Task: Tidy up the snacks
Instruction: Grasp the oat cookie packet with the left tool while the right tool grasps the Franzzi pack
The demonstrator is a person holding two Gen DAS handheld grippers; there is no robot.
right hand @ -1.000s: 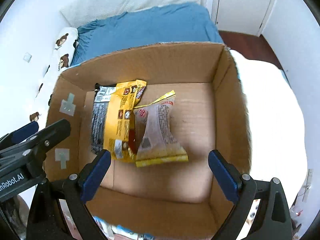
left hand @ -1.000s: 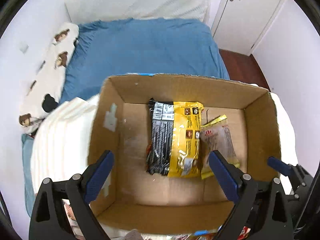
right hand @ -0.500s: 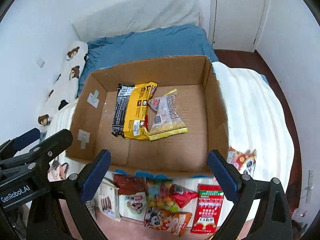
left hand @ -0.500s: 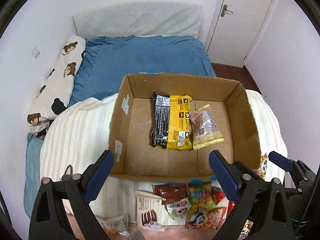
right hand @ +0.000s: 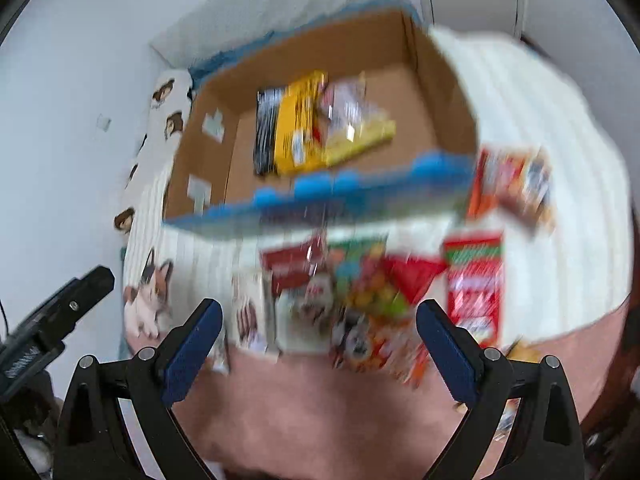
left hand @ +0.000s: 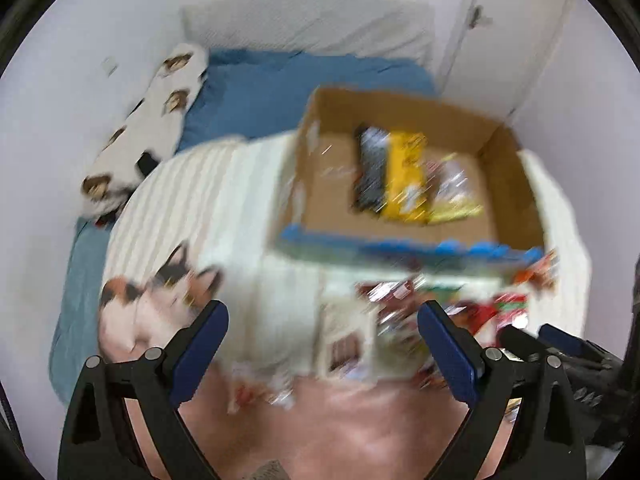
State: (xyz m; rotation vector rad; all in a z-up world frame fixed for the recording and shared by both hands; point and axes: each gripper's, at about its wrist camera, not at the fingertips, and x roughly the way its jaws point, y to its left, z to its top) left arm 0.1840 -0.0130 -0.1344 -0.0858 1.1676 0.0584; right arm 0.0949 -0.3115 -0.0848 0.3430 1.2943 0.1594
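Both claws, left claw [left hand: 322,330] and right claw [right hand: 318,328], gaping, empty. Two packets in the box [right hand: 444,80]; loose snack pile [right hand: 360,292] on the bed before it. Risk: blurred view, overlapping packets, I could grab two.

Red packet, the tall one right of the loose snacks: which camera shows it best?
Right wrist. The red packet lies in full view on the white blanket, right of the pile, blurred but whole. In the left wrist view only a red-green smear shows near the right edge, and I can't tell it is that packet.
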